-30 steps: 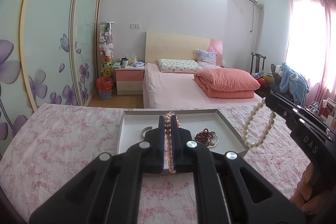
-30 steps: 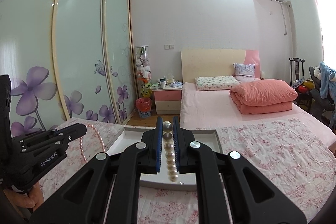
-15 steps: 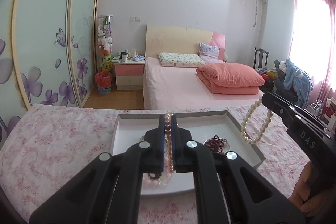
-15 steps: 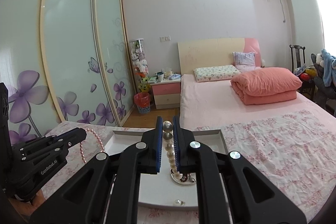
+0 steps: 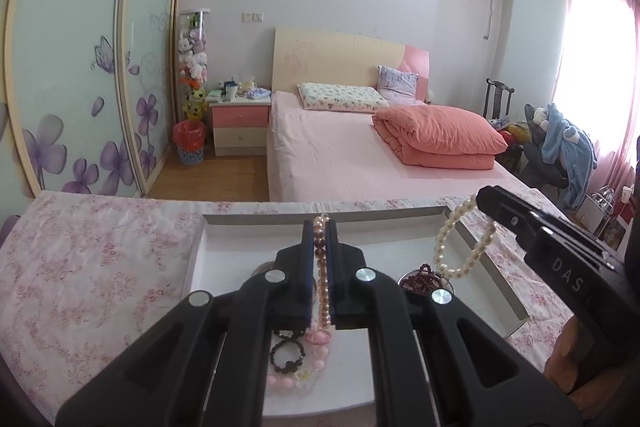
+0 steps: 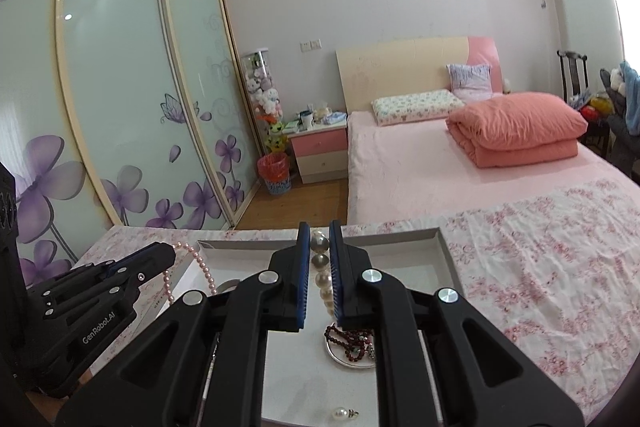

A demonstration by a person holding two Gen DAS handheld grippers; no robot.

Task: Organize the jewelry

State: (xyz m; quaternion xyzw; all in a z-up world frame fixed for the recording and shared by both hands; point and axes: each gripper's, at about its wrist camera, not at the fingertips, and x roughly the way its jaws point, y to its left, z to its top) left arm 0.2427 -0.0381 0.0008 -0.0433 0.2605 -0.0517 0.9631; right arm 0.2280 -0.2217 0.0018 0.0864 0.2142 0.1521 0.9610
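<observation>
Both strands now hang lower over the white tray [image 5: 198,259] than a second ago. My left gripper [image 5: 320,227] is clamped on the pink bead strand [image 5: 322,291], my right gripper [image 6: 319,233] on the pearl strand [image 6: 322,279]. Dark red beads [image 6: 348,341], a black bracelet [image 5: 286,351] and a pearl earring [image 6: 342,414] already lie inside, lower centre; these two remain to set down.

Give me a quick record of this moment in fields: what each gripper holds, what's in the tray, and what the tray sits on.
left gripper: shut on pink bead strand, hanging over the tray
right gripper: shut on white pearl strand, hanging over the tray
tray: white, shallow, on the floral cloth
in tray: dark red bead bracelet, black bead bracelet, single pearl pendant
task stage: both strands not yet released
</observation>
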